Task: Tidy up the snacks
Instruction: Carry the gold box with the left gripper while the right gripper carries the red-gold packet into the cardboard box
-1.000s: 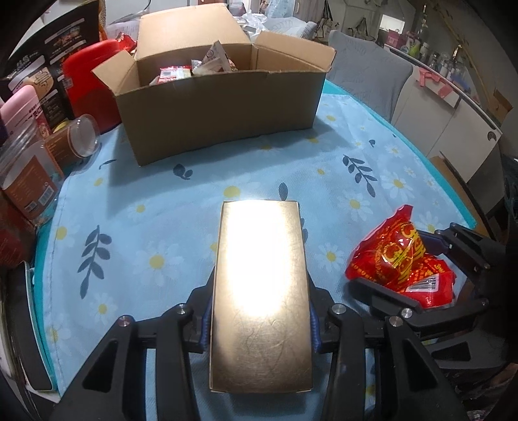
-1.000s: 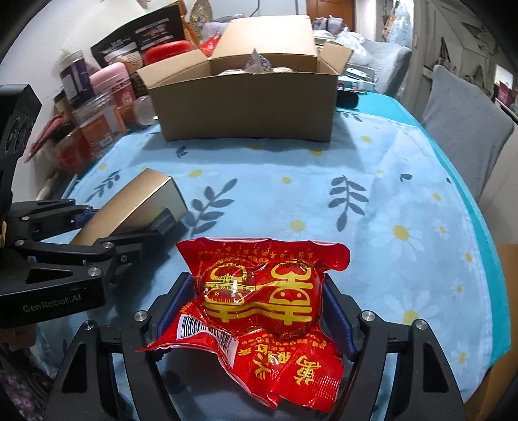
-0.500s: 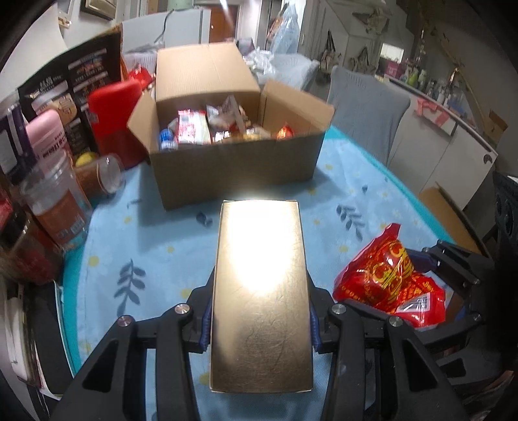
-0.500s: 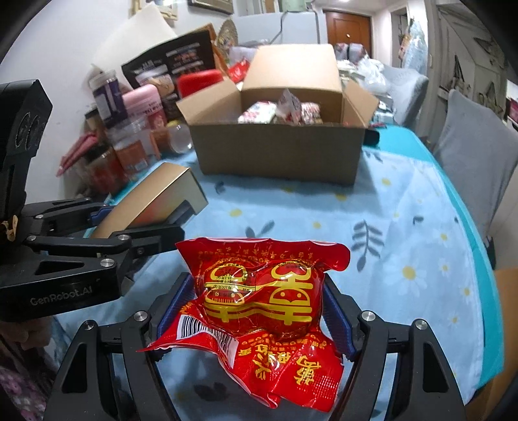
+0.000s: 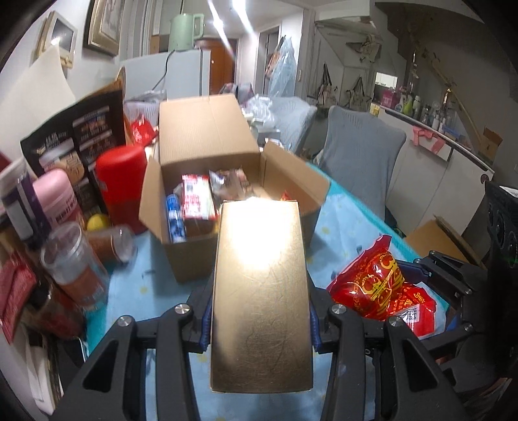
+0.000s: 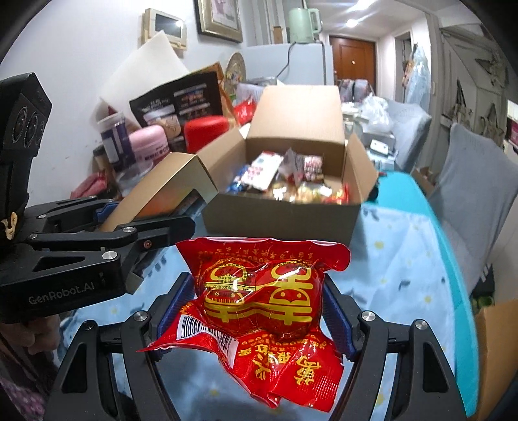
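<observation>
"GenRobot.AI" on left tool

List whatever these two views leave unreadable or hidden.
- Gold box, left wrist view: glare whites out its top; no label shows.
- Cardboard box, both views: motion blur makes the snack labels inside unreadable.
- Red snack bag, right wrist view: underside hidden.

A lived-in home, apparently a dining area. A table under a blue daisy-print cloth fills the lower frame, with a grey-covered chair at right. Framed pictures hang at upper left. A white fridge carrying a green kettle stands at top centre, beside a wooden door.
</observation>
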A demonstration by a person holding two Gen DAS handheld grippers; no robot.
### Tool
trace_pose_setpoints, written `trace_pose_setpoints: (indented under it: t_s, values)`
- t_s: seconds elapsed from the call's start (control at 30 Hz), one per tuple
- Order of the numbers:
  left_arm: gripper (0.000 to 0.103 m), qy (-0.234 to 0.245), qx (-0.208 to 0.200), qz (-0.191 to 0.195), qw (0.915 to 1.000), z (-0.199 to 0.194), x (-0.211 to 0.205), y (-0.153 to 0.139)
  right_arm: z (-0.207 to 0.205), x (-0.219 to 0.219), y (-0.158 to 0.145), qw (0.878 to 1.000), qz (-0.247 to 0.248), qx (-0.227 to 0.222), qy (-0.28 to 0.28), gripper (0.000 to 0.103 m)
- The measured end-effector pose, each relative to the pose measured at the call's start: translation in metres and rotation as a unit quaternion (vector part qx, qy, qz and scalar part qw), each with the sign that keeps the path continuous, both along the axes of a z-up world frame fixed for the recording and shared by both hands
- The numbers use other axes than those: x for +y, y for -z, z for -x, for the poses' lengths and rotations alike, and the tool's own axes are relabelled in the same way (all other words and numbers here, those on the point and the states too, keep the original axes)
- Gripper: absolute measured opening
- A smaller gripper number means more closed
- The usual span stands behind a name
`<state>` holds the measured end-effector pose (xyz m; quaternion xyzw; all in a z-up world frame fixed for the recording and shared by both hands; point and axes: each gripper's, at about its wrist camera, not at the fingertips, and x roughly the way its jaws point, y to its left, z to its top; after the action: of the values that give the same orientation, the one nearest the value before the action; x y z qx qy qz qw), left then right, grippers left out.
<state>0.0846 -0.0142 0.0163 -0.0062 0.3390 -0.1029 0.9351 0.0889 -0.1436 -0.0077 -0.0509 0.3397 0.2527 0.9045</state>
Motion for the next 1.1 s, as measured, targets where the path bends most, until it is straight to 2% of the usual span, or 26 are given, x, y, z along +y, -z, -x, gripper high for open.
trace_pose_setpoints:
  t_s: [0.43, 0.7, 1.1]
  values:
    - [0.043, 0.006, -0.044, 0.004, 0.9990, -0.048, 0.007, -0.036, -0.045, 0.005, -0.046, 0.998, 0.003, -0.058, -0.006, 0.076]
    - [0.043, 0.008, -0.069, 0.011, 0.9975, -0.092, 0.012, -0.059, -0.086, 0.007, -0.067, 0.997, -0.002, -0.078, -0.004, 0.076]
    - [0.043, -0.022, -0.086, 0.009, 0.9961, -0.172, 0.031, -0.066, -0.163, 0.021, -0.074, 0.996, 0.002, -0.089, 0.003, 0.076]
